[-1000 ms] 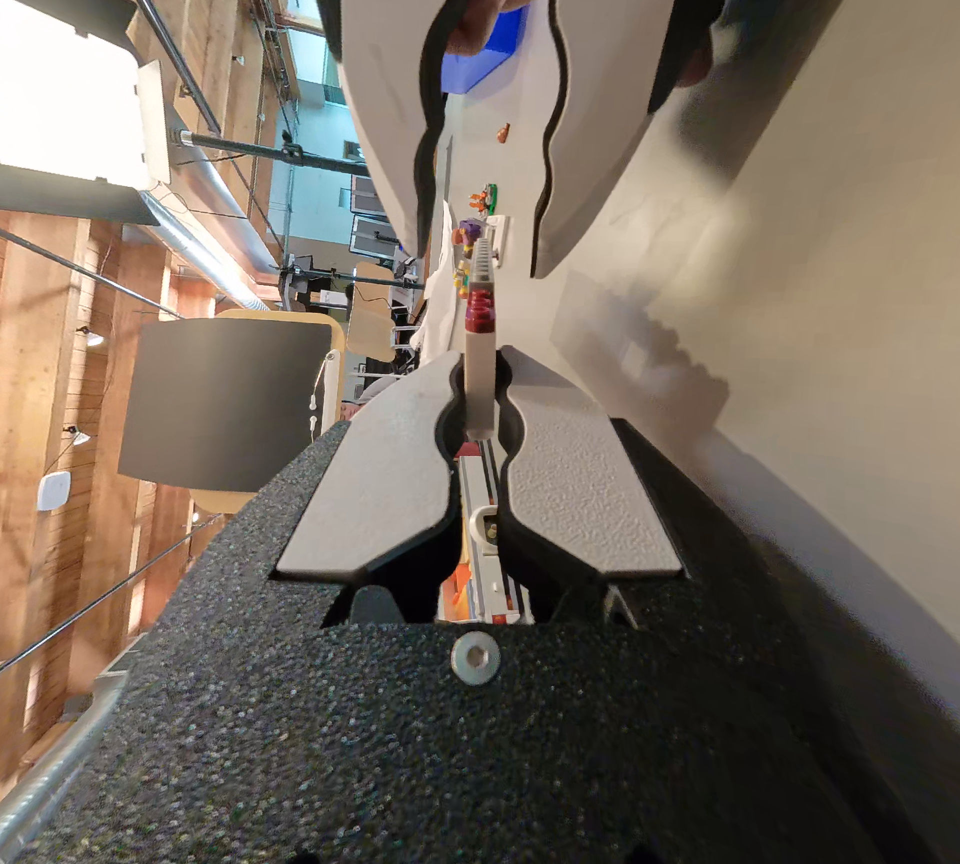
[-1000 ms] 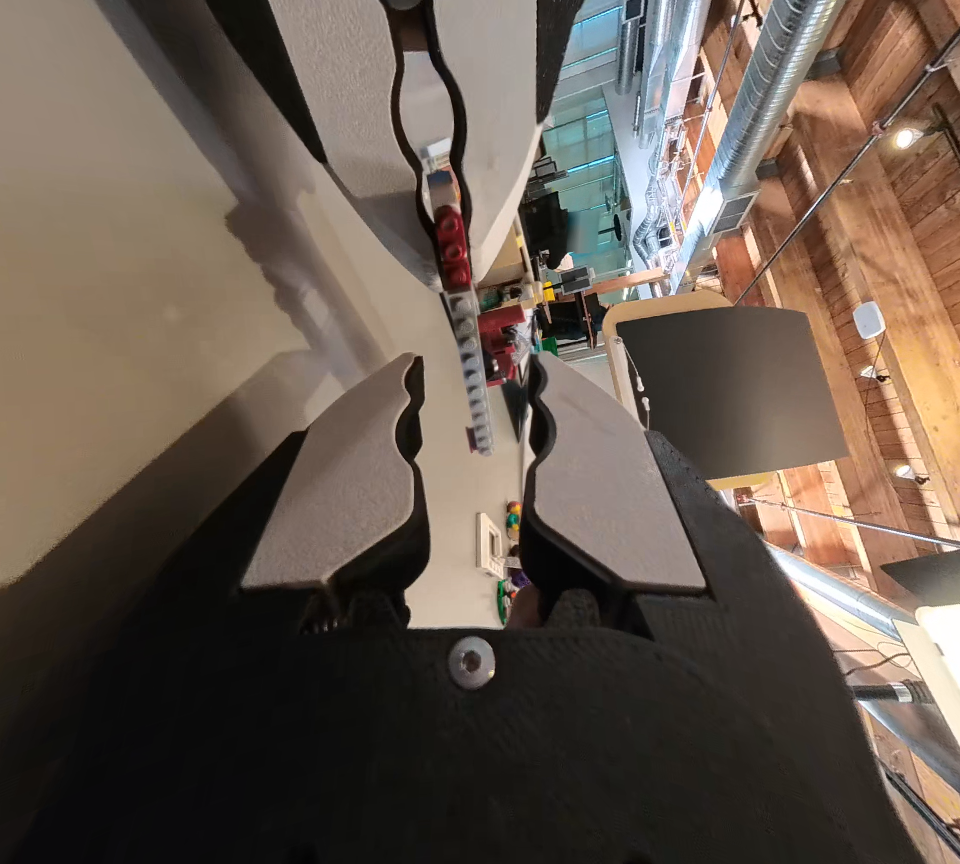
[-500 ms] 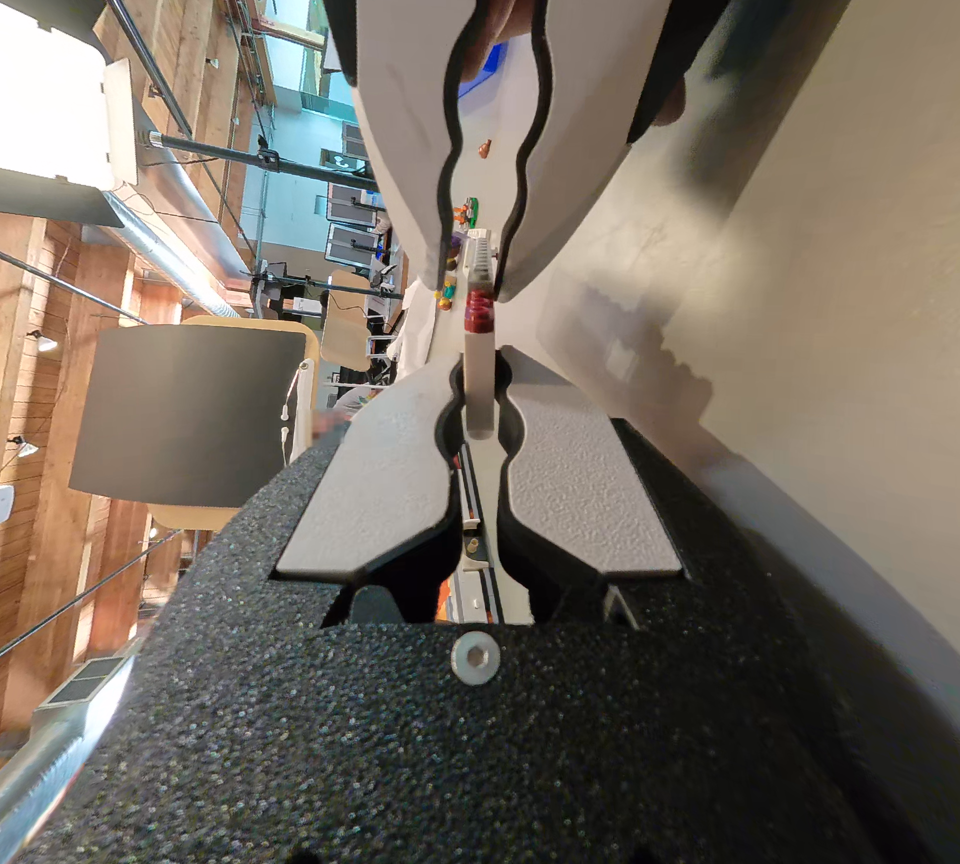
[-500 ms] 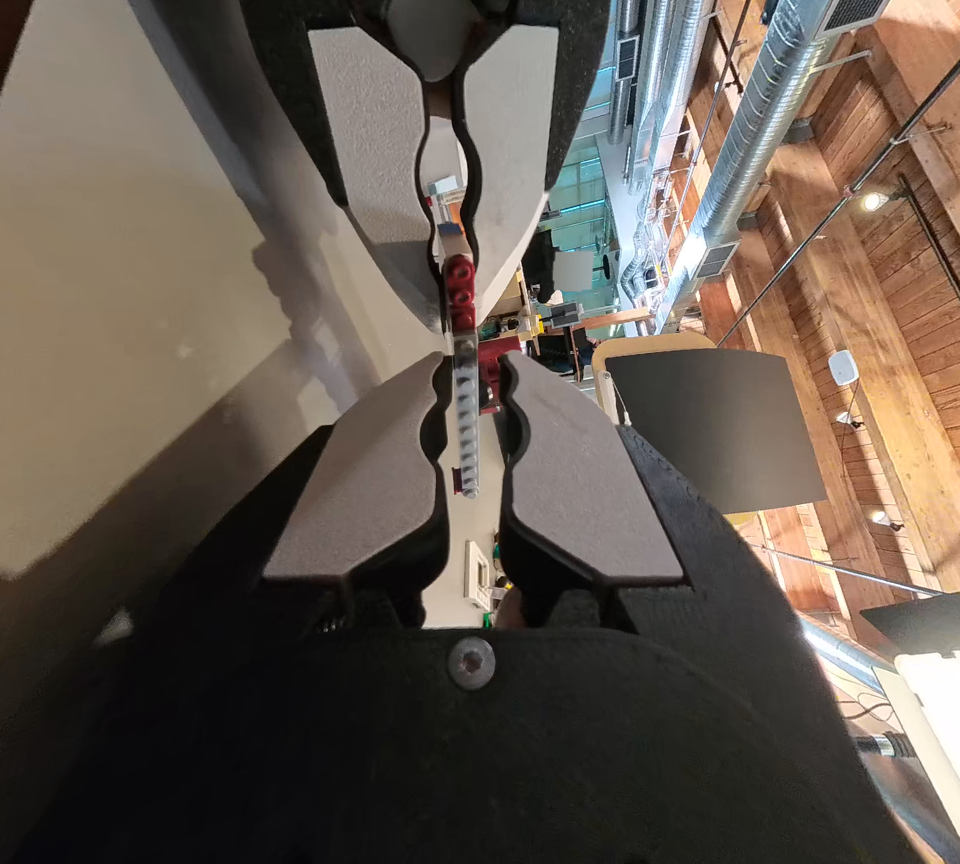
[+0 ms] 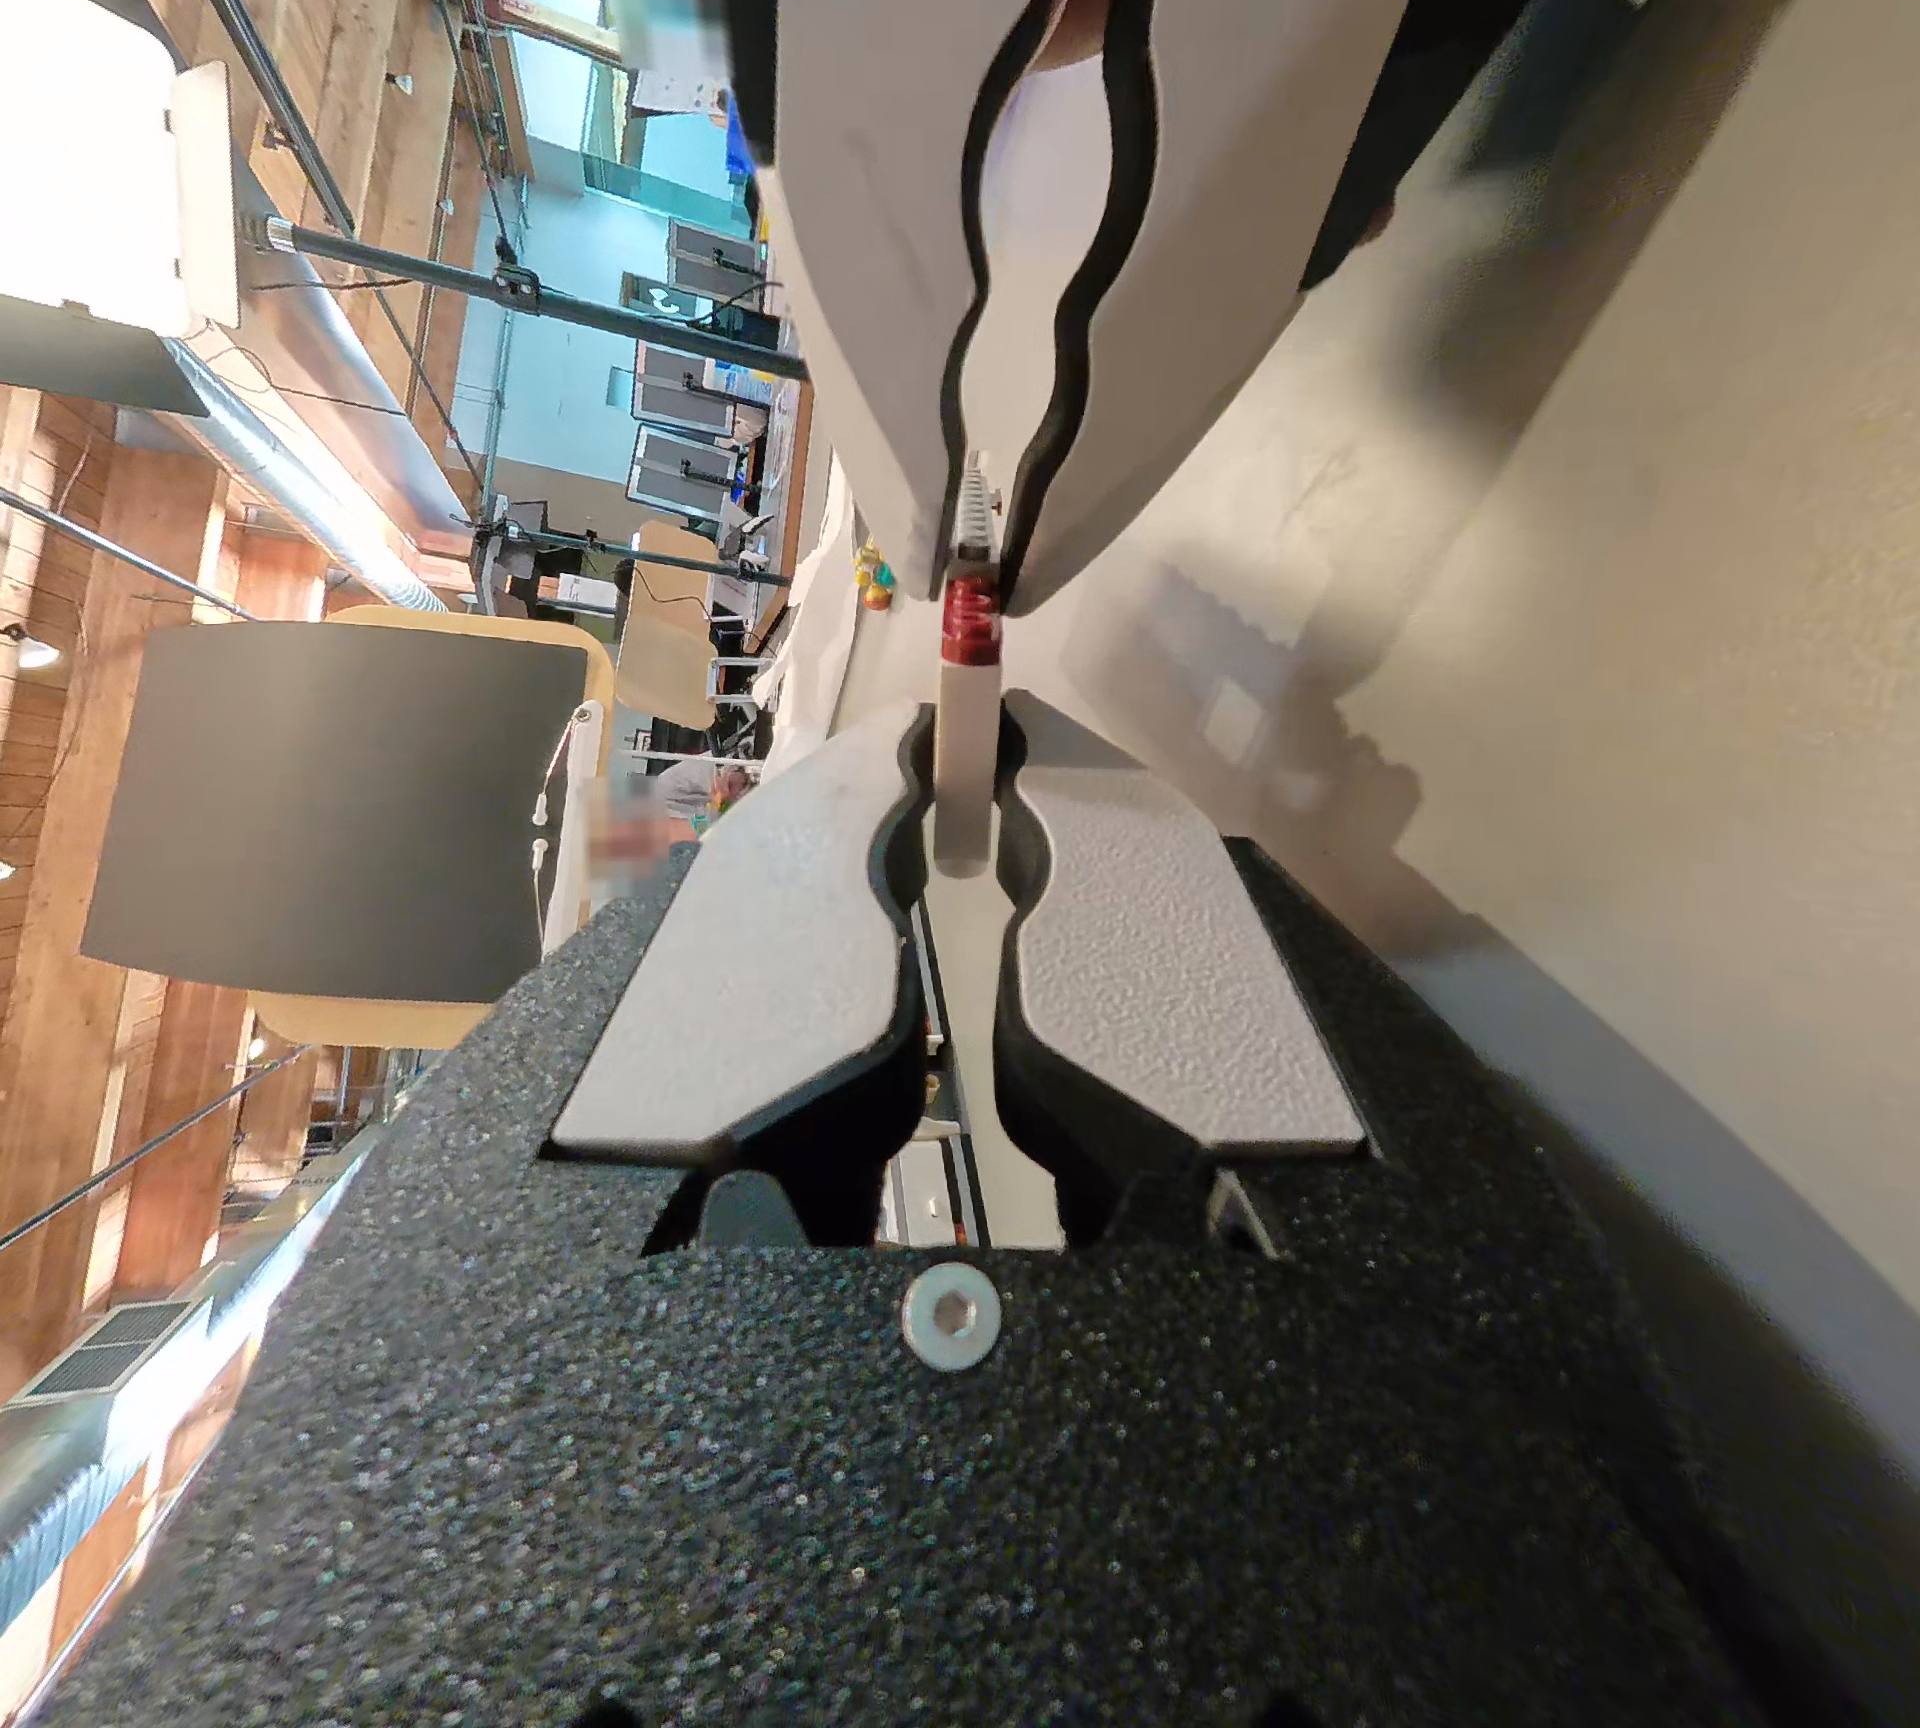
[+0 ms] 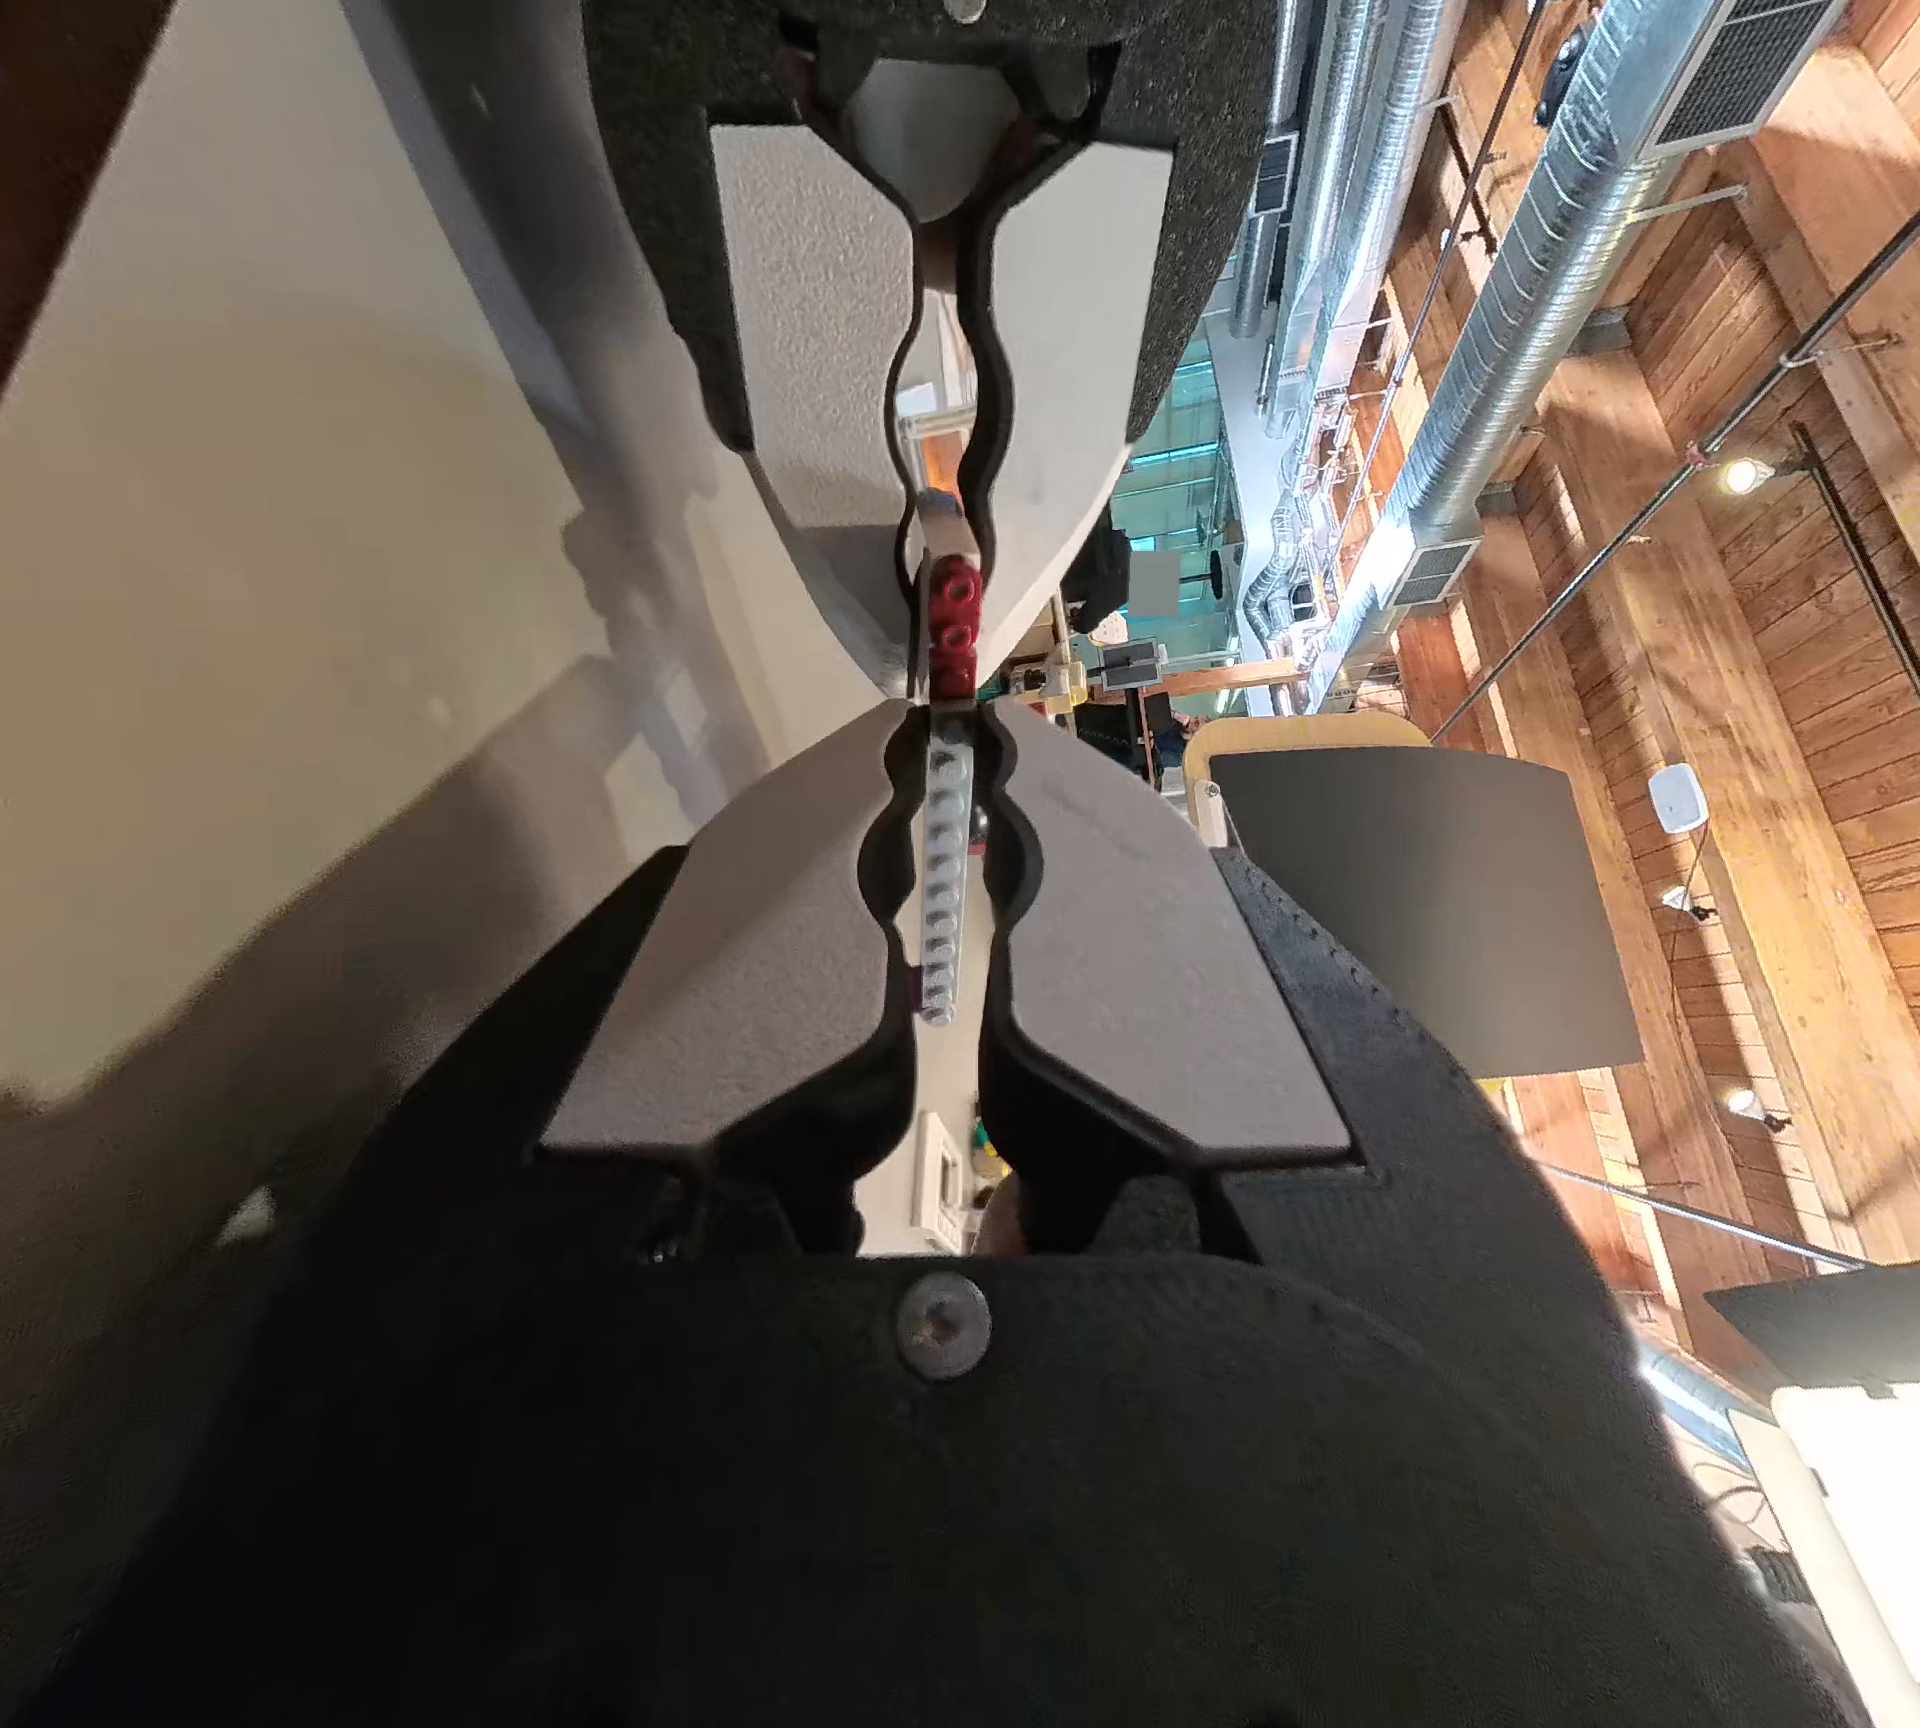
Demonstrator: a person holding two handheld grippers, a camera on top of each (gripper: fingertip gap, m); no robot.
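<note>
Between the two grippers, held above the pale table (image 5: 1558,535), runs one thin brick strip — a plain grey end, a red block (image 5: 968,629) in the middle, a studded grey beam (image 6: 943,889) beyond. The left gripper (image 5: 966,743) pinches the plain end and the right gripper (image 6: 951,722) pinches the beam beside the red block, tips almost touching. With both clamped so close, I'd worry that any twist or uneven pull could snap the joints apart or slide the strip out of one pinch.

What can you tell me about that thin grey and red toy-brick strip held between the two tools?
The brick strip is a long, slim plastic piece: a pale grey studded length, a short dark red section mid-way, and a smooth grey end. It hangs in the air beside a white table, with the left gripper and right gripper each pinching one end, tips nearly meeting.
</note>
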